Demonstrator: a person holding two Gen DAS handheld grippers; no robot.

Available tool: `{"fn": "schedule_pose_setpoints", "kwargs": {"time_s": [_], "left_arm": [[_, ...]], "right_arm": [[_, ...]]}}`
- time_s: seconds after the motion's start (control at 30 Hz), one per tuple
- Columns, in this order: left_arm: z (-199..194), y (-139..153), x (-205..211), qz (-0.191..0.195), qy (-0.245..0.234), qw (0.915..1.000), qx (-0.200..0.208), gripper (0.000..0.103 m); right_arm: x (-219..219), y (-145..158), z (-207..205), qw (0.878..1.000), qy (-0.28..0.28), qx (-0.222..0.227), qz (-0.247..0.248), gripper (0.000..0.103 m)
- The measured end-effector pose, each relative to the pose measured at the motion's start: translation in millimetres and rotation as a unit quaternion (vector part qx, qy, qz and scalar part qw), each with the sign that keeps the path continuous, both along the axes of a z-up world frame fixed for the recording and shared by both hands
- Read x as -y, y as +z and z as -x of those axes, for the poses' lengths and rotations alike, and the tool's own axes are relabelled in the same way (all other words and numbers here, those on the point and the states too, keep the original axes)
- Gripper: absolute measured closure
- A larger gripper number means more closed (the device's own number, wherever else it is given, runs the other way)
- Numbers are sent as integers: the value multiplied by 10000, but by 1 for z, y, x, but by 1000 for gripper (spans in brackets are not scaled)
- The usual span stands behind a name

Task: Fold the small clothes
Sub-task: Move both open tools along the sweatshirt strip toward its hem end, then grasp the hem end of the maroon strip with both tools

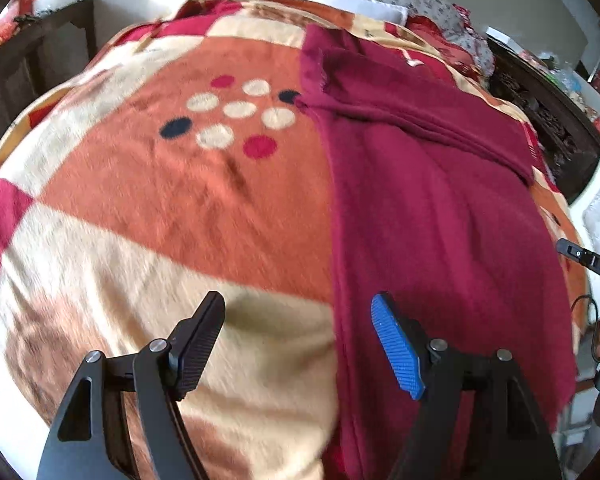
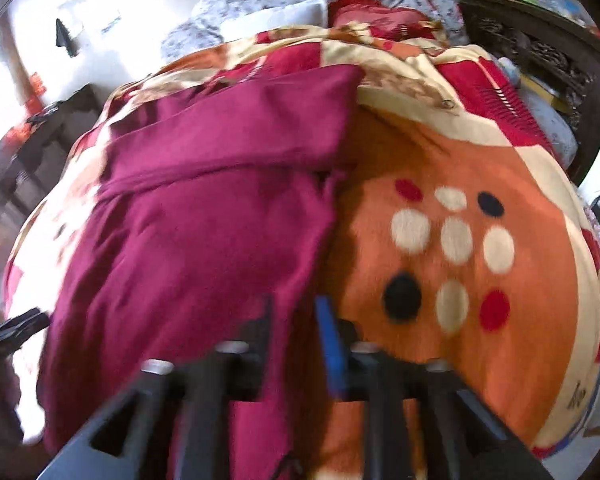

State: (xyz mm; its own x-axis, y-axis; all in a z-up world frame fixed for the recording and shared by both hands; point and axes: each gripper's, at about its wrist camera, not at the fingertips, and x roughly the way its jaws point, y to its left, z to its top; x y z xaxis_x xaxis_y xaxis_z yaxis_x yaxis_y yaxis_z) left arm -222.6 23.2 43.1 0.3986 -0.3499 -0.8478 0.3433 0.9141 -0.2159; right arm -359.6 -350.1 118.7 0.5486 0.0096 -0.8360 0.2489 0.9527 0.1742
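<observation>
On the bed, we see a patchwork blanket [image 1: 148,208] with the maroon cloth [image 1: 432,208] spread flat across it. Our left gripper [image 1: 304,340] hovers with fingers spread over the cloth's edge; our right gripper [image 2: 296,332] pinches the cloth's near edge.

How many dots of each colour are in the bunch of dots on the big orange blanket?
Dots on the blanket:
cream dots: 5
red dots: 2
black dots: 2
Total: 9
</observation>
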Motion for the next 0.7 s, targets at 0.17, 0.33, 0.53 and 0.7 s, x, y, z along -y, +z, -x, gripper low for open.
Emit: {"fn": "schedule_pose_setpoints", "kwargs": {"time_s": [0.17, 0.33, 0.53, 0.7], "left_arm": [[19, -1, -1, -15, -207, 9997, -113, 28], [34, -1, -3, 30, -398, 9989, -253, 25], [44, -4, 1, 112, -525, 9977, -415, 17], [49, -5, 6, 96, -613, 9970, -456, 14]], "right_arm": [[-11, 2, 45, 9996, 178, -42, -212, 35], [-11, -19, 83, 9975, 57, -226, -671, 34], [-19, -31, 109, 9931, 61, -27, -1174, 34], [-17, -40, 121, 9842, 59, 181, -1760, 33]]}}
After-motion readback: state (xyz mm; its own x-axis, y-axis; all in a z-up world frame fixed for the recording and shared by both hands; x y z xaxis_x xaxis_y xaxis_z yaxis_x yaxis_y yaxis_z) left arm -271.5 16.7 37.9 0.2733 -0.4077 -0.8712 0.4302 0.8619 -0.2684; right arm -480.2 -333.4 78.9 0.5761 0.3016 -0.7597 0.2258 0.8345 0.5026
